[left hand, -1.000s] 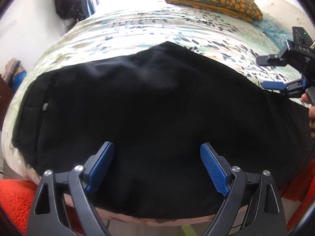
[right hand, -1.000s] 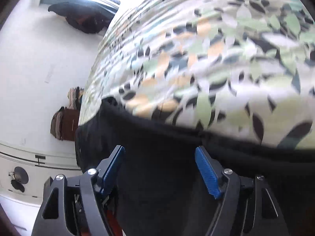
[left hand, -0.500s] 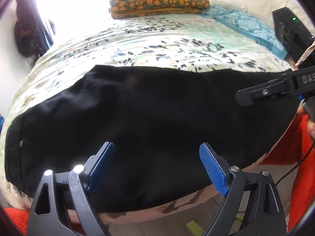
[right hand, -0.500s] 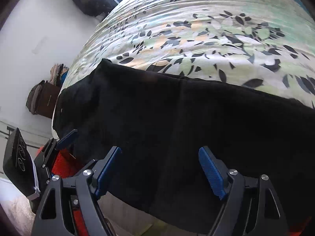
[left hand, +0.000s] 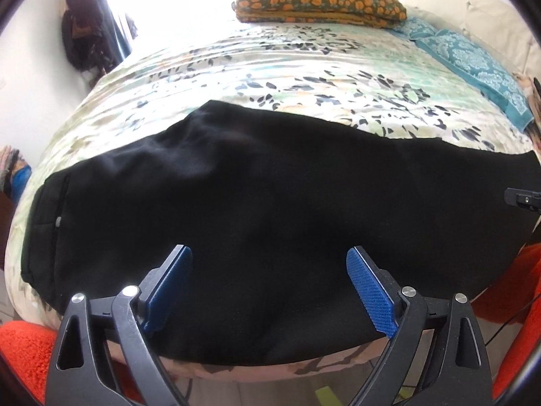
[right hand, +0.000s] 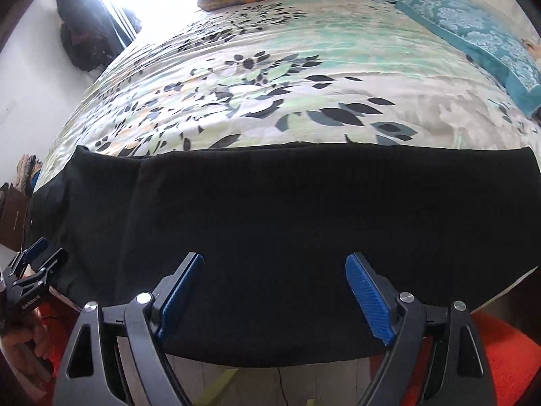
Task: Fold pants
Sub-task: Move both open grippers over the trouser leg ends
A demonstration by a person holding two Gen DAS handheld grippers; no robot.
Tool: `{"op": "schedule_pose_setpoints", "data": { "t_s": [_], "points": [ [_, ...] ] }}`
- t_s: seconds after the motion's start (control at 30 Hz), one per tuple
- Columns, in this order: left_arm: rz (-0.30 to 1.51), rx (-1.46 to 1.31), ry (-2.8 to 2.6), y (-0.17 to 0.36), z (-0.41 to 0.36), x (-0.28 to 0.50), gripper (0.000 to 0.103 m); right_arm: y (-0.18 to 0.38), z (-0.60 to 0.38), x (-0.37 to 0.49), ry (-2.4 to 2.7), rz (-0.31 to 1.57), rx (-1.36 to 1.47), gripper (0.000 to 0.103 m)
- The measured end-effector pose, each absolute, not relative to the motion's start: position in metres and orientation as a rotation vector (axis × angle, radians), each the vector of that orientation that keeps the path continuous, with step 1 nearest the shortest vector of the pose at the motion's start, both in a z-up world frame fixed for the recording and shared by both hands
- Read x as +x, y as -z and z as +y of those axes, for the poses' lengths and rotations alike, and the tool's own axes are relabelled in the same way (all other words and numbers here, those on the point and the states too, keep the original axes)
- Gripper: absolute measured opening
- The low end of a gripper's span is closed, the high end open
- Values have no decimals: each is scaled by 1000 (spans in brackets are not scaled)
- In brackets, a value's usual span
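Observation:
The black pants [left hand: 257, 209] lie flat across the near edge of the bed, legs laid together, waistband at the left [left hand: 40, 223] and hems at the right [right hand: 507, 203]. My left gripper [left hand: 268, 280] is open and empty, hovering above the near edge of the pants toward the waist end. My right gripper [right hand: 274, 284] is open and empty above the near edge of the leg part [right hand: 270, 209]. The left gripper shows at the left edge of the right wrist view [right hand: 37, 260]; a piece of the right gripper shows at the right edge of the left wrist view [left hand: 524, 198].
The bed has a leaf-print cover [left hand: 270, 77]. An orange-flowered pillow [left hand: 318, 0] and a teal patterned pillow [left hand: 473, 61] lie at the far end. Orange fabric [left hand: 23, 348] sits below the bed edge. A dark bag hangs on the left wall [left hand: 81, 34].
Both grippers have pulled back from the pants toward the near bed edge. The right gripper has swung from pointing left to facing straight across the bed and left most of the left view.

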State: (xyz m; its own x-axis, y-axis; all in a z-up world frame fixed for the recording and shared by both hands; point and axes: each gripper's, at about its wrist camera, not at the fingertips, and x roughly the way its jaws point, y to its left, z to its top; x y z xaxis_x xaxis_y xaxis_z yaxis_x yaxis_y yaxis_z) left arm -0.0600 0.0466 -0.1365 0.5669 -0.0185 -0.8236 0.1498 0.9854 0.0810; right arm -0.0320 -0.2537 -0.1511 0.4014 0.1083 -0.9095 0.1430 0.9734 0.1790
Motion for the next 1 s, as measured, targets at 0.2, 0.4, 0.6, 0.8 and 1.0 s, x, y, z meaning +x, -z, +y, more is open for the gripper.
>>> {"op": "schedule_pose_setpoints", "data": {
  "t_s": [0.2, 0.4, 0.6, 0.8, 1.0],
  "points": [
    [947, 163, 165, 124, 16, -70, 94, 144, -272, -35, 21, 1115, 308, 86],
    [922, 232, 298, 114, -43, -75, 94, 144, -280, -36, 36, 1102, 353, 86],
    [915, 360, 436, 134, -116, -68, 94, 146, -313, -46, 128, 1108, 375, 86],
    [1032, 308, 310, 166, -111, -35, 98, 137, -361, -61, 164, 1037, 496, 86],
    [1013, 218, 289, 134, -91, -27, 95, 78, -509, -112, 368, 739, 731, 95]
  ]
}}
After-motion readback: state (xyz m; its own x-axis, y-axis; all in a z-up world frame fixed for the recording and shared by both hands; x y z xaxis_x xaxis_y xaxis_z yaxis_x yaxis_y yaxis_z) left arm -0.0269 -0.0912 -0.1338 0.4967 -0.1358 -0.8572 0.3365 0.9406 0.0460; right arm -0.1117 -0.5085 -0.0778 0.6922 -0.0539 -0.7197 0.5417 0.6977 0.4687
